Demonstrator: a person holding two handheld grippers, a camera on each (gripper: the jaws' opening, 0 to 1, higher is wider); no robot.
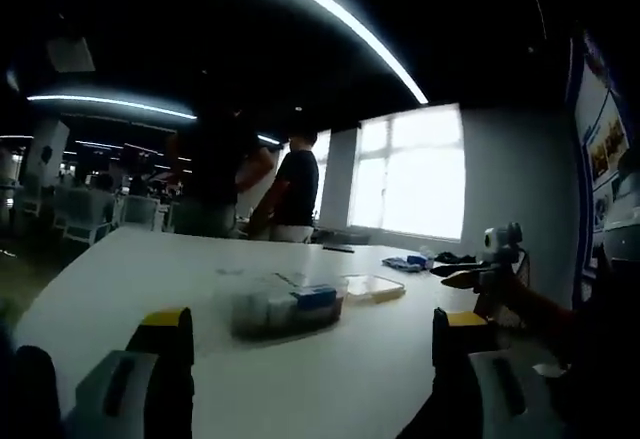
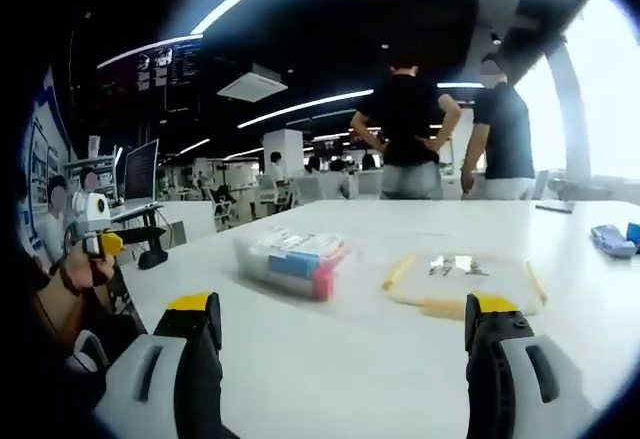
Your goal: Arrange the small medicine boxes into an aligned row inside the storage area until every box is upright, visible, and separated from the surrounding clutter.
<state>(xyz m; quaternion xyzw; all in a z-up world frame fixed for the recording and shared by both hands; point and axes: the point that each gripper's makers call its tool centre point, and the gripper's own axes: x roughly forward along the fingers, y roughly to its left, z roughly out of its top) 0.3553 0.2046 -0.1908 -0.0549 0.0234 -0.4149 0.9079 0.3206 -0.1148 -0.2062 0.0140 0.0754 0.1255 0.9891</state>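
While clear of the box (image 2: 291, 262), both grippers' fingers (image 1: 168, 344) (image 2: 200, 334) wide apart, empty.

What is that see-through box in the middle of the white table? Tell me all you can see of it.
The clear plastic container sits flat on the white table, apart from both tools. It is low, rectangular and translucent, with no lid that I can make out. Inside lie small medicine boxes, white, blue and red, packed close together and not in a tidy row. A flat yellow-edged tray lies beside it without touching. The left gripper view shows it too, dimmer.
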